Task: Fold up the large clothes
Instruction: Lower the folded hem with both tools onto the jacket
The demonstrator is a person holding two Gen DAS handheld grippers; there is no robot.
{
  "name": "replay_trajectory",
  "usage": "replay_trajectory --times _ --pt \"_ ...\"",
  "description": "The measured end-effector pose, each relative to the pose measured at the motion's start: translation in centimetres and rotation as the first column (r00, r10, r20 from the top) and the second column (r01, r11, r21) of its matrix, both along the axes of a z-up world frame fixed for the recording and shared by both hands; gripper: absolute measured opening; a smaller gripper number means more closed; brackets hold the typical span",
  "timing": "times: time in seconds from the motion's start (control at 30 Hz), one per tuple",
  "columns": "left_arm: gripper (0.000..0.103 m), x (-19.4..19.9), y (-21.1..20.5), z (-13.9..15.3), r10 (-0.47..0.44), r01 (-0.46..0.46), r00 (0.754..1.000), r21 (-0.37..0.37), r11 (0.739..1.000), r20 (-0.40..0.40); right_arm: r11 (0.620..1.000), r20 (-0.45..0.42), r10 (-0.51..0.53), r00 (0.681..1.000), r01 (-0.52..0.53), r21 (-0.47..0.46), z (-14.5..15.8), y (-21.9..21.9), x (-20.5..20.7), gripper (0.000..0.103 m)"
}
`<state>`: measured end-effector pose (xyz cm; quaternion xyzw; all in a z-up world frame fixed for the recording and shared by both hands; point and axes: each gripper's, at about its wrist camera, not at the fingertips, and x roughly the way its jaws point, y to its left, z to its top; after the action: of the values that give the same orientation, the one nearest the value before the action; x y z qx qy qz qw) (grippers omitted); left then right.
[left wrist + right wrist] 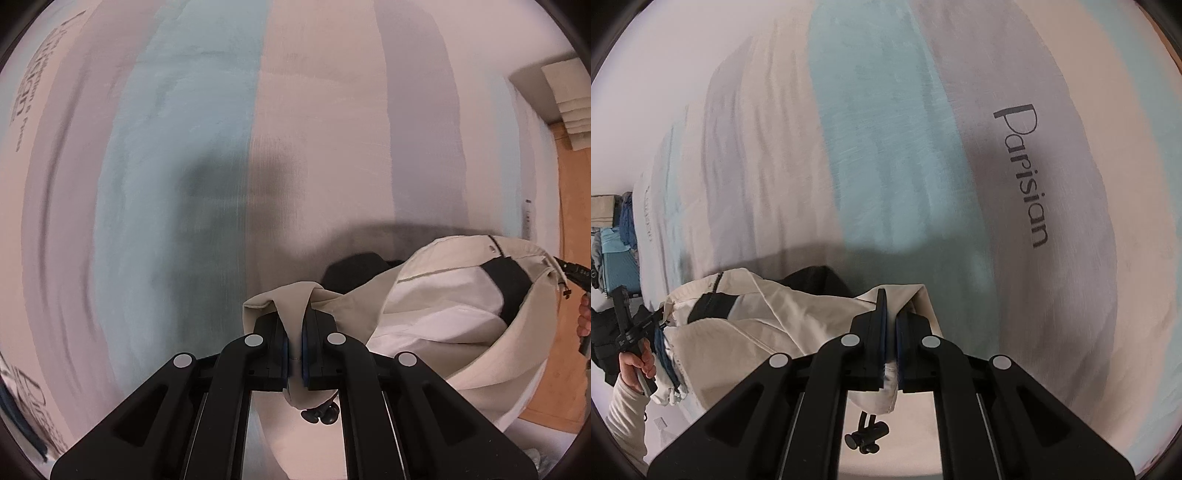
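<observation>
A cream jacket with white lining and black patches hangs stretched between both grippers above a striped bed sheet. My left gripper is shut on a fold of its cream cloth, and black cord toggles dangle below it. At the far right edge of the left wrist view the right gripper holds the other end. In the right wrist view my right gripper is shut on the jacket, with toggles under it. The left gripper and a hand show at the left.
The sheet has pink, blue and grey stripes and the printed word Parisian. A wooden floor and a stack of pale folded items lie past the bed's right edge. A teal case stands at the far left.
</observation>
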<state>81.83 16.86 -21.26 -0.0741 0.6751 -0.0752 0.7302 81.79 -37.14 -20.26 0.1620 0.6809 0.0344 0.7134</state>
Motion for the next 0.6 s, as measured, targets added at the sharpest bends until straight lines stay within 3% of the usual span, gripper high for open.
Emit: replay_trajectory --times 0.27,0.6 --pt "0.003 1.1 -1.0 -2.5 -0.04 0.039 0.999 0.056 0.998 0.028 0.999 -0.001 0.007 1.0 -0.008 -0.048 -3.0 0.4 0.9 0.003" --pt "0.004 0.4 -0.9 -3.5 -0.047 0.042 0.996 0.064 0.997 0.072 0.998 -0.003 0.009 1.0 -0.009 -0.069 -5.5 0.7 1.6 0.002"
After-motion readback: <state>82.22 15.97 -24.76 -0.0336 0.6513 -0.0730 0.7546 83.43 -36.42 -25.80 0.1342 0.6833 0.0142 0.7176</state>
